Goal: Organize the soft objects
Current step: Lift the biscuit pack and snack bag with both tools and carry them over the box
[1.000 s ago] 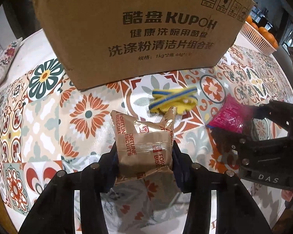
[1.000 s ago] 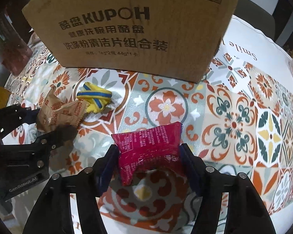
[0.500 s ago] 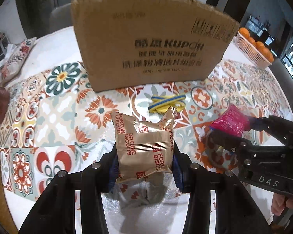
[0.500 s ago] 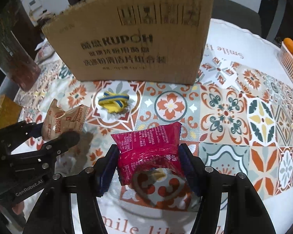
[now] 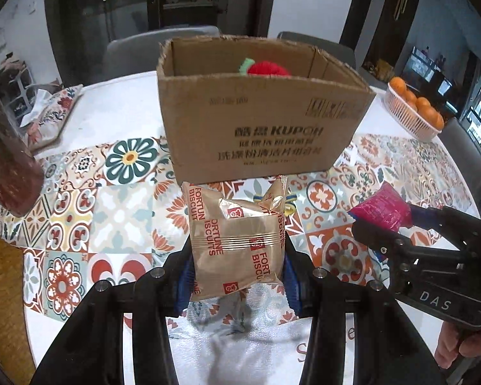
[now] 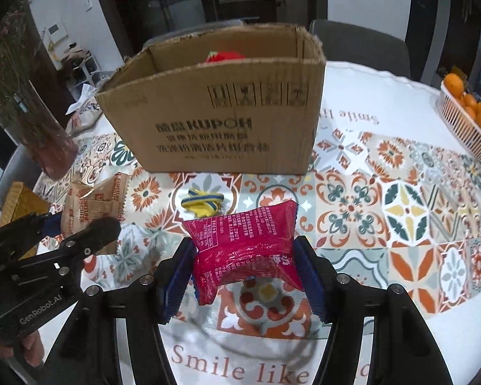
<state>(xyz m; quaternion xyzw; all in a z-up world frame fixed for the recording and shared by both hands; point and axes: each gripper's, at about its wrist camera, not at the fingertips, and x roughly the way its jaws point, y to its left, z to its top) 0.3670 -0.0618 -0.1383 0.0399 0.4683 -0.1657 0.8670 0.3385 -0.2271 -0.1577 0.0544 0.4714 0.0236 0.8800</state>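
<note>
Both claws, my left gripper (image 5: pixel 237 266) pinching a tan foil biscuit packet (image 5: pixel 237 240) and my right gripper (image 6: pixel 245 276) a crinkly magenta snack pouch (image 6: pixel 245 243), hovered near the open brown cardboard box (image 5: pixel 263 128), high enough, I judged, to clear its rim.

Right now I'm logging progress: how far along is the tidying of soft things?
Done: a red plush item already sits in the open cardboard box. In hand: the left gripper clamps a tan biscuit packet, the right gripper a magenta snack pouch, both short of the box. Left: the yellow-and-blue fabric piece on the tablecloth.
</note>
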